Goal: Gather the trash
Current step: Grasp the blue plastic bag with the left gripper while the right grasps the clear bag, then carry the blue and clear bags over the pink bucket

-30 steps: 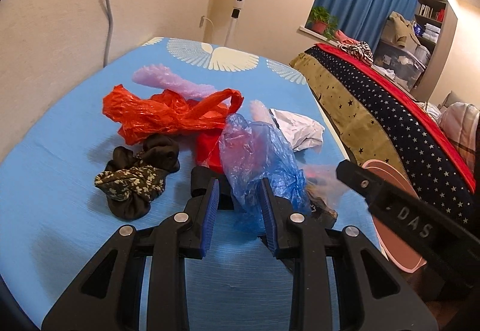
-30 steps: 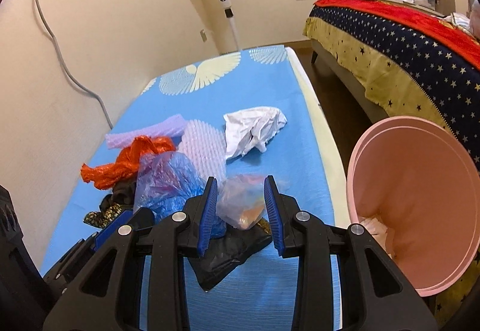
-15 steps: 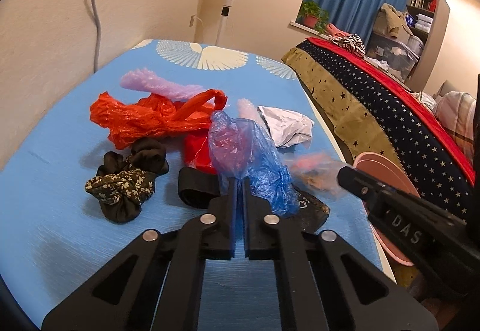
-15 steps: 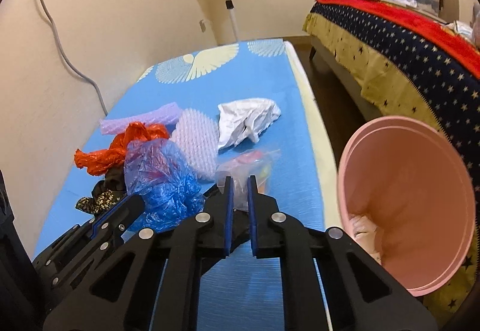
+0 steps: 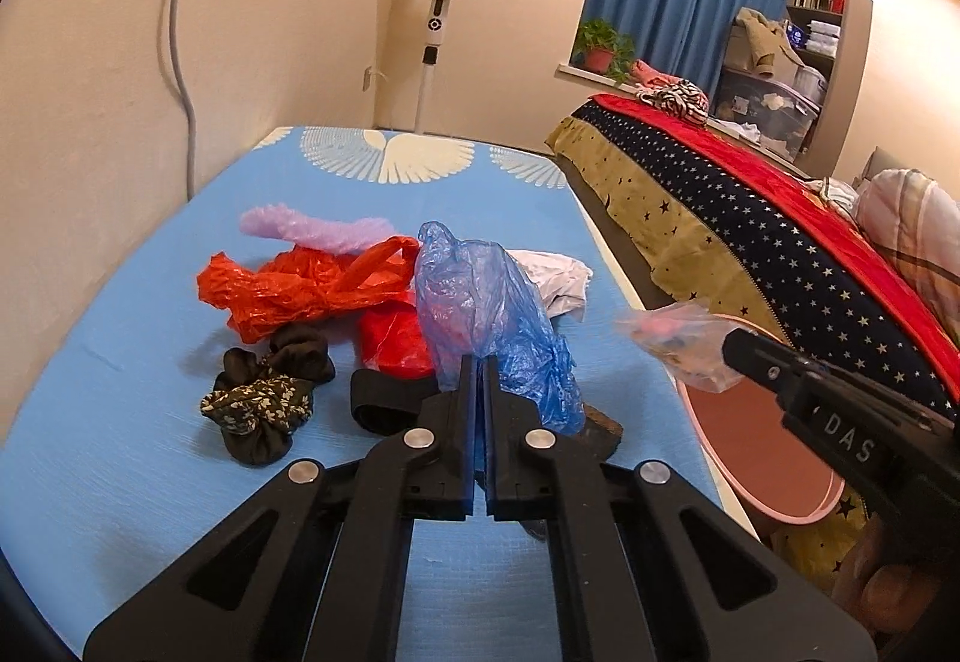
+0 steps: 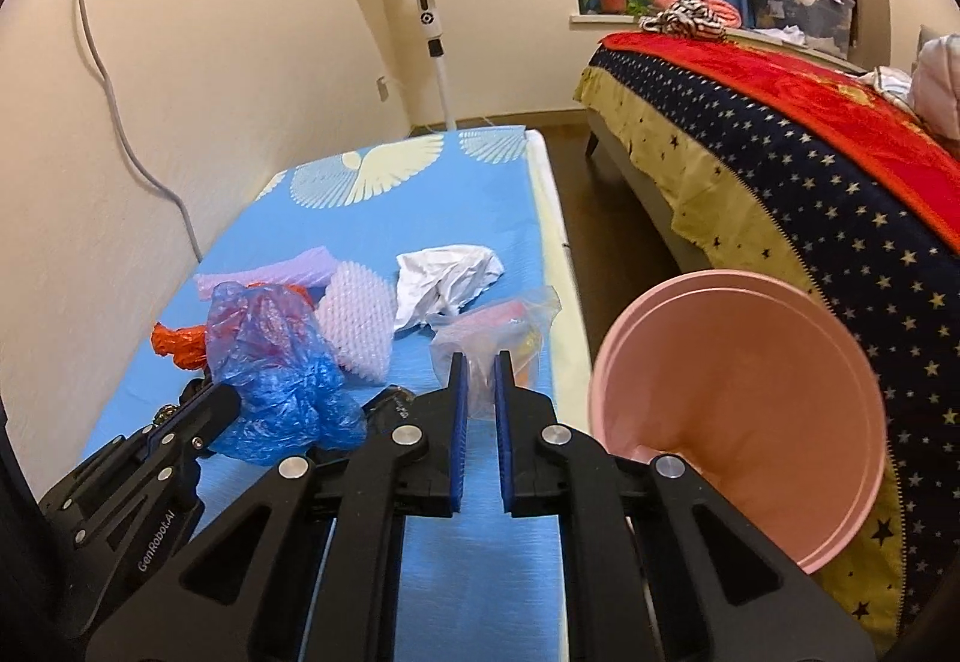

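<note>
While both grippers carry a load, key relation noted: pink bin (image 6: 744, 410) lies to the right of everything, off the edge of the blue mat (image 6: 420, 206), mouth tipped toward the cameras.

Right gripper (image 6: 480, 362): jaws nearly together, narrow gap, pinching the lower end of a clear plastic bag (image 6: 492, 338) with coloured scraps inside. Bag bulges up and forward of the fingertips. Seen from the left wrist view, same clear bag (image 5: 678, 338) hangs at the mat's right margin, just above the bin rim (image 5: 774, 470). Nearer of the two loads to the bin, by judgement; short move rightward and down likely enough.

Left gripper (image 5: 478, 362): jaws pressed almost flat, clamped on the blue plastic bag (image 5: 486, 314). Bag stands up from the tips, long axis roughly vertical, tail drooping right onto the mat. Farther from the bin; would need to cross over or behind the right gripper to reach it. Risk of tangling if both go at once.

Remaining on mat, untouched: orange bag (image 5: 300, 290), purple foam wrap (image 5: 312, 227), white crumpled paper (image 6: 444, 284), bubble-textured sheet (image 6: 357, 329), dark cloth bundle (image 5: 264, 398). Whether the cloth counts as trash: cannot tell.
</note>
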`<state>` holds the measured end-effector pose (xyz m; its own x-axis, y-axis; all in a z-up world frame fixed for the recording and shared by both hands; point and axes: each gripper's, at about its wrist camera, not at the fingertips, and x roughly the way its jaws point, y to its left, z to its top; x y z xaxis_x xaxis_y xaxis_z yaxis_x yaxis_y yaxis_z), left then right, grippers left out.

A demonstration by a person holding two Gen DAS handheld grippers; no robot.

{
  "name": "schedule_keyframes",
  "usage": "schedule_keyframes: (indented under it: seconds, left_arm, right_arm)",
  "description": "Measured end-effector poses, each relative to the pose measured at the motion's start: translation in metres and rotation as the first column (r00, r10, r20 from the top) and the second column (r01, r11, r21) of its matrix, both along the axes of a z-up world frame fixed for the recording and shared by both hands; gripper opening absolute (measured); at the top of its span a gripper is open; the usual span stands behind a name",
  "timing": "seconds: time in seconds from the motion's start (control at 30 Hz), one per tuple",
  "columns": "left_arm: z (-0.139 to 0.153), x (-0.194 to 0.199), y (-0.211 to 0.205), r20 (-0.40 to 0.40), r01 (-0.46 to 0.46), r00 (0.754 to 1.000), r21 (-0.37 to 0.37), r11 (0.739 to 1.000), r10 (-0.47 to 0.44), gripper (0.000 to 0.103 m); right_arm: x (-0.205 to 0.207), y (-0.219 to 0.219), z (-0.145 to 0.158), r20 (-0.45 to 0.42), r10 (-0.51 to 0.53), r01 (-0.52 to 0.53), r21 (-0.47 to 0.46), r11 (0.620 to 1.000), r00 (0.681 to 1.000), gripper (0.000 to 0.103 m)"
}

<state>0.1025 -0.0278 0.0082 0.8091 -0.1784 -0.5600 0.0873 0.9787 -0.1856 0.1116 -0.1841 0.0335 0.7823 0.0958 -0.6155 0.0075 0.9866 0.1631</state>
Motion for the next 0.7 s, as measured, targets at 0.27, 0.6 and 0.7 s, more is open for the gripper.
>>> schedule_keyframes:
  seconds: [0.27, 0.6, 0.7]
  left_arm:
    - [0.008, -0.009, -0.006, 0.02, 0.026, 0.999, 0.009, 1.0, -0.026, 0.002]
    - [0.011, -0.014, -0.028, 0.027, 0.07, 0.997, 0.015, 0.997, -0.07, 0.002]
    - [0.01, -0.013, -0.035, 0.025, 0.082, 0.996, 0.015, 0.997, -0.082, 0.002]
  right_arm:
    - [-0.017, -0.019, 0.01, 0.034, -0.041, 0.042, -0.016, 0.999, 0.999, 0.009]
    - [-0.036, -0.044, 0.019, 0.066, -0.09, 0.092, -0.031, 0.995, 0.994, 0.009]
    - [-0.038, -0.053, 0.02, 0.07, -0.113, 0.115, -0.031, 0.993, 0.991, 0.009]
